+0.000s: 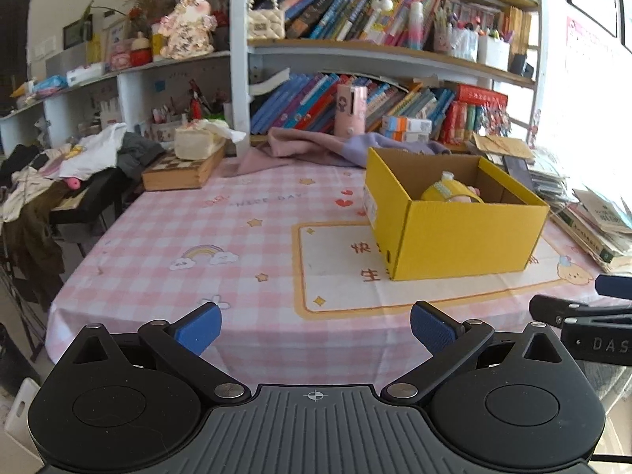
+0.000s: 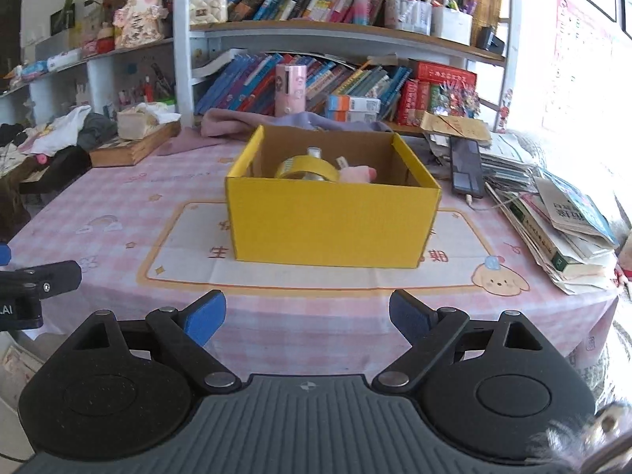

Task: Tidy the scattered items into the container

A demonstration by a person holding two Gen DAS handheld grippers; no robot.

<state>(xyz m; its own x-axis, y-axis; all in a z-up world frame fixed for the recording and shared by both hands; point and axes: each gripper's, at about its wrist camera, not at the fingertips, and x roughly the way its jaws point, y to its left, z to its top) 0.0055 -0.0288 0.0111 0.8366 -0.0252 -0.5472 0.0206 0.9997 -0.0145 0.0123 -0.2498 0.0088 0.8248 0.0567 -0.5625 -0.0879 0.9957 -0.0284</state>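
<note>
A yellow cardboard box (image 2: 331,225) stands open on the pink checked tablecloth (image 2: 130,181); it is also in the left wrist view as the box (image 1: 466,237), to the right. Inside lie a yellow tape roll (image 2: 306,169) and a small pink toy (image 2: 357,175); the left wrist view shows the tape roll (image 1: 450,191) too. My right gripper (image 2: 307,316) hangs open and empty over the table's near edge, well short of the box. My left gripper (image 1: 315,328) is open and empty as well, left of the box, near the front edge.
Stacked books and papers (image 2: 561,229) and a phone (image 2: 468,166) crowd the table's right side. A wooden box with a tissue pack (image 1: 185,166) and pink cloth (image 1: 308,146) lie at the back. Bookshelves (image 1: 375,51) rise behind. Clothes (image 1: 47,181) pile up on the left.
</note>
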